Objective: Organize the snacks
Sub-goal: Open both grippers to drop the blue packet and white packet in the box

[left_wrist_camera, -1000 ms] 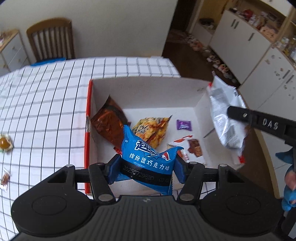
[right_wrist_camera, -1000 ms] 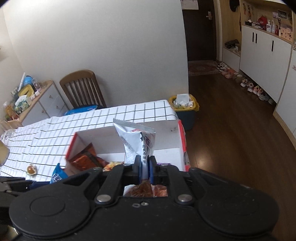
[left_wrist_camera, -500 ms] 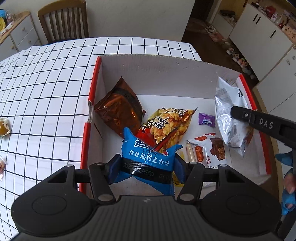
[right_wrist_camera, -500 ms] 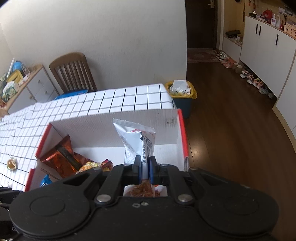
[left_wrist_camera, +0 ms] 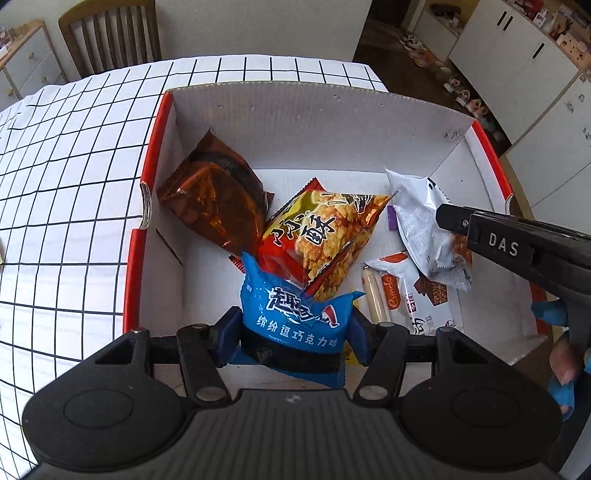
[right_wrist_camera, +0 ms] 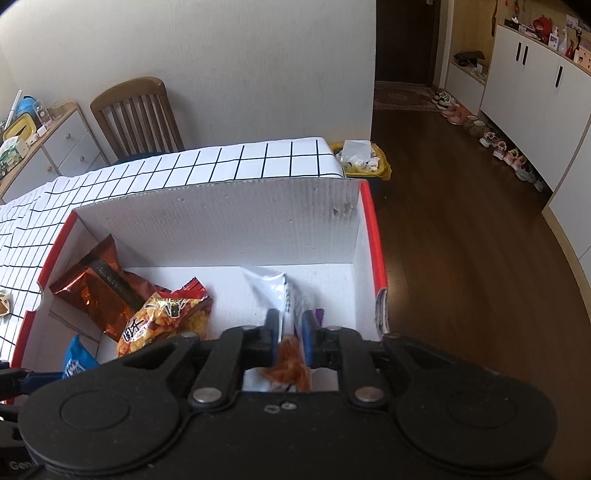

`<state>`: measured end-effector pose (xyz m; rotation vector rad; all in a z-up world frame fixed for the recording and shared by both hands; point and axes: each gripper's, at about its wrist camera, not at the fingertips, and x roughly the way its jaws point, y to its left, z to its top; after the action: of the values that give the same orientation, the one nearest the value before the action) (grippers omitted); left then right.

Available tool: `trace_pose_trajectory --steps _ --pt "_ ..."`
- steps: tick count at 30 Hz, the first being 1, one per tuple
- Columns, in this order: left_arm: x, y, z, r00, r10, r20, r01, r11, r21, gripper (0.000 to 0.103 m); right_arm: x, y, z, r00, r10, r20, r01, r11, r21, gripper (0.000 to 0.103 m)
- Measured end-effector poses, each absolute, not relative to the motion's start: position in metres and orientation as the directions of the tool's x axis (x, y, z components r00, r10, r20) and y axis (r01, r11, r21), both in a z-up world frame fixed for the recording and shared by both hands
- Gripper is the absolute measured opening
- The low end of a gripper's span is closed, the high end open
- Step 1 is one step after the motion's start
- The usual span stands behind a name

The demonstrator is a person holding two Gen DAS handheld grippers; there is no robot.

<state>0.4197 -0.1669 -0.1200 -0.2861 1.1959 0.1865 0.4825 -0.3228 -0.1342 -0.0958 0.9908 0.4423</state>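
Note:
A white cardboard box (left_wrist_camera: 295, 125) with red rims stands on the checked table. My left gripper (left_wrist_camera: 293, 328) hangs low over the box's near side, shut on a blue snack packet (left_wrist_camera: 295, 306). My right gripper (right_wrist_camera: 290, 325) is low over the box's right part and its jaws are opening. A silver packet (right_wrist_camera: 273, 288) still stands between them, leaning away, with the pads no longer pressing it. The left wrist view shows that silver packet (left_wrist_camera: 421, 221) by the right gripper's finger (left_wrist_camera: 480, 229). Inside the box lie a brown foil bag (left_wrist_camera: 210, 199) and a yellow-red bag (left_wrist_camera: 325, 236).
A white chocolate-bar packet (left_wrist_camera: 424, 295), a sausage stick (left_wrist_camera: 375, 295) and a purple candy (left_wrist_camera: 391, 218) lie on the box floor. The checked tablecloth (left_wrist_camera: 74, 166) spreads left. A wooden chair (left_wrist_camera: 110, 33) stands behind, a yellow bin (right_wrist_camera: 362, 158) beside the table. A person's hand (left_wrist_camera: 561, 358) holds the right gripper.
Both grippers have sunk toward the box. The right jaws have parted and the silver packet has dropped and tipped between them. The left still grips the blue packet.

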Motion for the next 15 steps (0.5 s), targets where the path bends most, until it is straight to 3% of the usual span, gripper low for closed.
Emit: trace_pose_trajectory --steps 7,15 --pt "0.415 -0.166 -0.118 0.356 -0.016 -0.934 -0.298 0.946 -0.13 0.064 0.474 -0.327 -0.126 0.455 0.348 -0.82 -0.431 0.892 0.139 0.024" --pt "0.4 -0.165 -0.104 0.405 -0.017 -0.914 -0.281 0.949 -0.143 0.069 0.46 -0.336 -0.11 0.451 0.385 -0.806 -0.454 0.876 0.164 0.047"
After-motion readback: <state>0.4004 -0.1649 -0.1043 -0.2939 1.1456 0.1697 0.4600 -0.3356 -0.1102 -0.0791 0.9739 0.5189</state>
